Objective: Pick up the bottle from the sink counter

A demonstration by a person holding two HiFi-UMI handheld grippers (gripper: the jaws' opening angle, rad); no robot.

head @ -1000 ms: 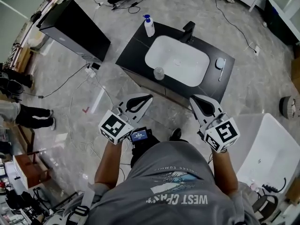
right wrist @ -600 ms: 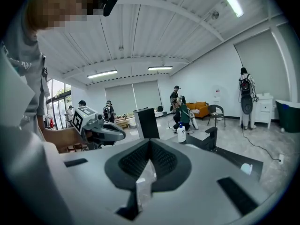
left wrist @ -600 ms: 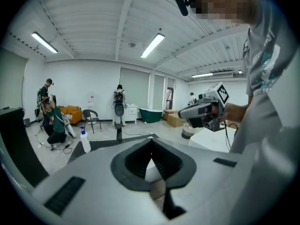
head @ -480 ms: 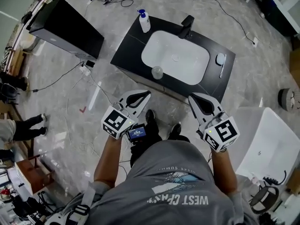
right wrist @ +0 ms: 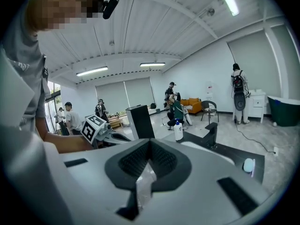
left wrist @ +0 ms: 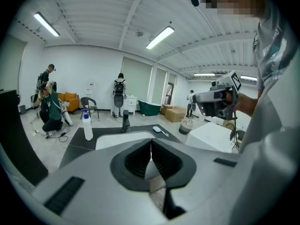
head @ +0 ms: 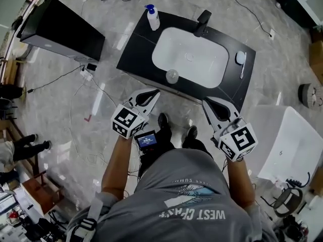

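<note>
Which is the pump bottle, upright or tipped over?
Upright: the pump bottle stands on its base at the sink counter's far left corner, blue pump on top.

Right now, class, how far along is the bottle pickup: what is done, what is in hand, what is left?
Done: nothing yet. The bottle stands untouched at the far left corner of the counter.
In hand: nothing. The left gripper and right gripper are both shut and empty, short of the counter's near edge.
Left: reach across, open a gripper, close on the bottle, lift.
</note>
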